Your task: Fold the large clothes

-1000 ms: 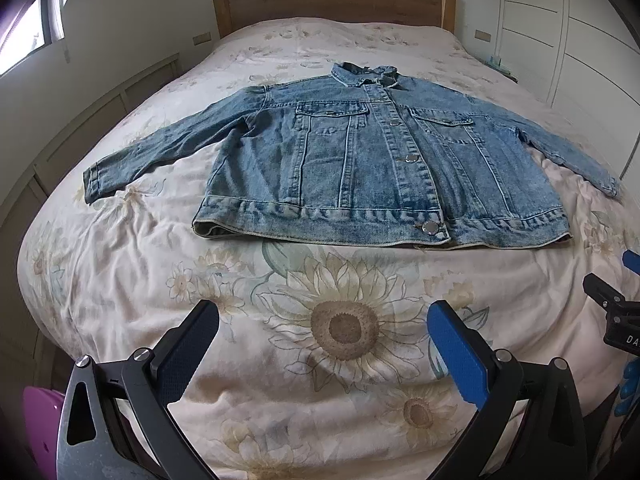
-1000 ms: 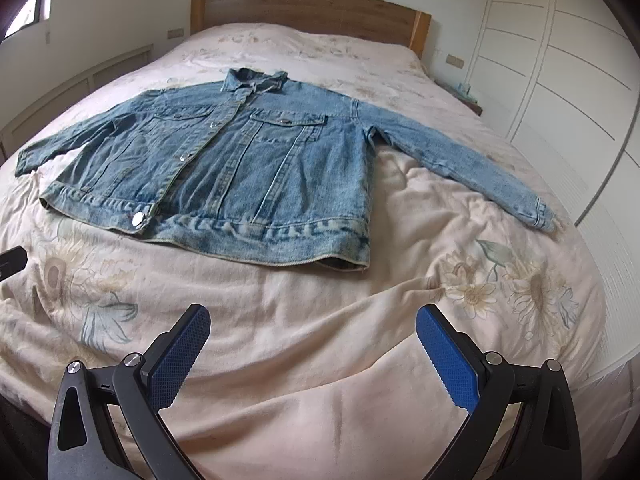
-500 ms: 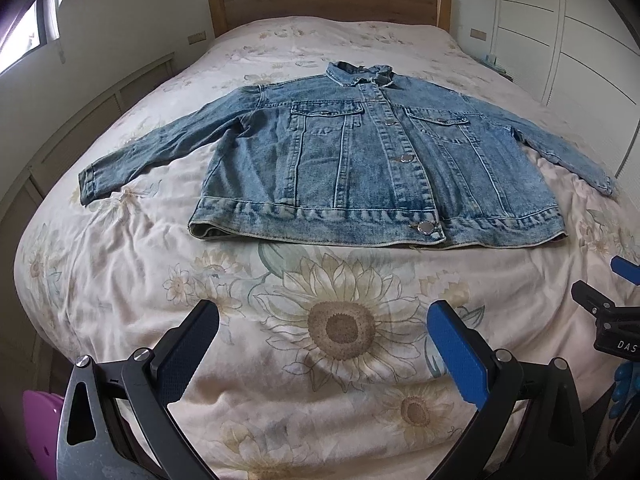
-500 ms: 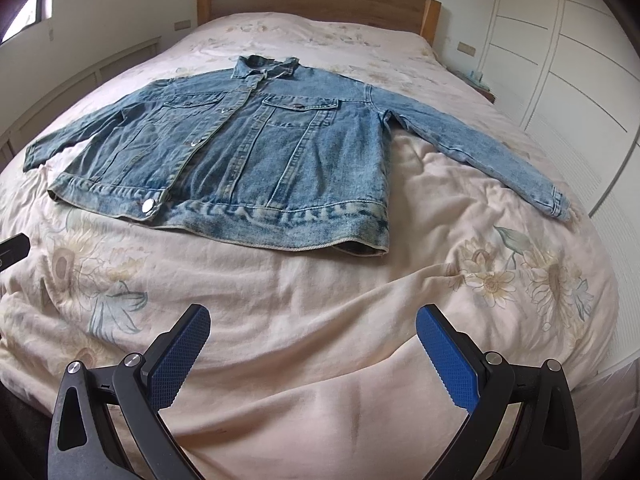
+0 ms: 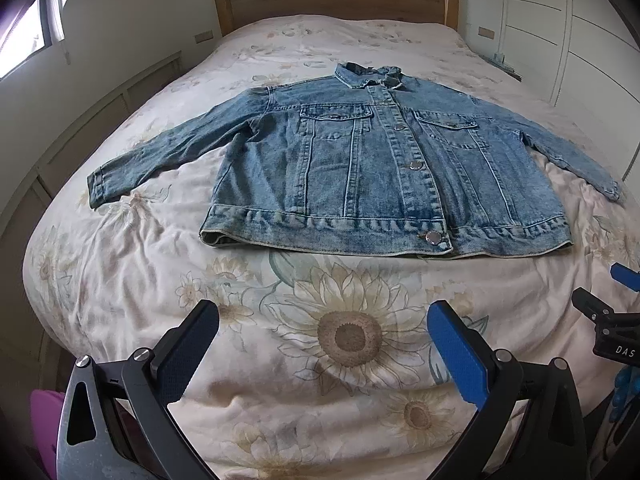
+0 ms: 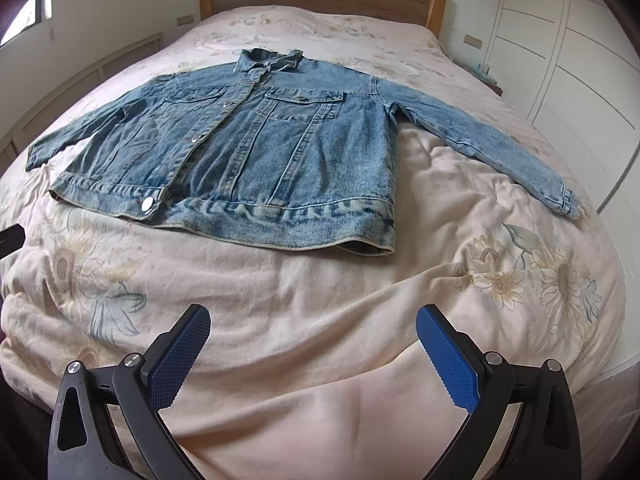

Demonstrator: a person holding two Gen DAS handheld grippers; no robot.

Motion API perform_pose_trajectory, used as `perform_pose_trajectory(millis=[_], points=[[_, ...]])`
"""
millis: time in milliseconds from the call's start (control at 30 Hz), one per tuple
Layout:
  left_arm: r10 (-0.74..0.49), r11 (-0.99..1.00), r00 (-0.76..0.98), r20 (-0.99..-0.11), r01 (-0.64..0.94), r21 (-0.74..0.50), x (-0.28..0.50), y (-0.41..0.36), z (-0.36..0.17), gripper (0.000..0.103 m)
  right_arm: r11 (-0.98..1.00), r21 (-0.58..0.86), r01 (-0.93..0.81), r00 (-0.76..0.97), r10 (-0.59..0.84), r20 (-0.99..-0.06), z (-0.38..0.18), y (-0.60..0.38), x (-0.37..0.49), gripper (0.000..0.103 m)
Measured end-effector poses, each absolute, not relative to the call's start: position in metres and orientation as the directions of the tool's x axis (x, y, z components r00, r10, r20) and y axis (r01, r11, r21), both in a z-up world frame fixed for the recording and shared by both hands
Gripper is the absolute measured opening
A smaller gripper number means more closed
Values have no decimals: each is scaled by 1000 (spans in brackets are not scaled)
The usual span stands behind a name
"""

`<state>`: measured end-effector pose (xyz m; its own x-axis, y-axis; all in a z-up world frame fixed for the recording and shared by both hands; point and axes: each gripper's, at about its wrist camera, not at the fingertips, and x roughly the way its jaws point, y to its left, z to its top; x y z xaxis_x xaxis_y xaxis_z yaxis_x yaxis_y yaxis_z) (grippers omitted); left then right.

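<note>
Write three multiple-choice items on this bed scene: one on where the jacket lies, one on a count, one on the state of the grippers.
1. Where does the denim jacket lie?
A. Hung on the headboard
B. Spread flat on the floral bedspread
C. On the floor

2. How many chest pockets show on its front?
A. Two
B. None
C. Four

3. How do the left gripper and right gripper stand?
A. Both shut on a sleeve
B. One open, one shut on the hem
C. Both open, holding nothing

Key: 1 B, it lies front up with sleeves spread on the bedspread; 2 A, one flap pocket on each side of the button placket; 3 C, the blue pads stand wide apart over bare bedding.
</note>
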<state>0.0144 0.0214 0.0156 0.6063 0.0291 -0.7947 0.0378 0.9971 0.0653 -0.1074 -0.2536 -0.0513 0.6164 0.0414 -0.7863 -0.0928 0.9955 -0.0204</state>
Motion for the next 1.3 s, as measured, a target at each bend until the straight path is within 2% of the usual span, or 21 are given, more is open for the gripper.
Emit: perform_pose_trajectory(millis=[1300], points=[[66,994,597,-799,34,107,42,10,27,102,999,32,-32,605,45,-795,-44,-289,-74,103]])
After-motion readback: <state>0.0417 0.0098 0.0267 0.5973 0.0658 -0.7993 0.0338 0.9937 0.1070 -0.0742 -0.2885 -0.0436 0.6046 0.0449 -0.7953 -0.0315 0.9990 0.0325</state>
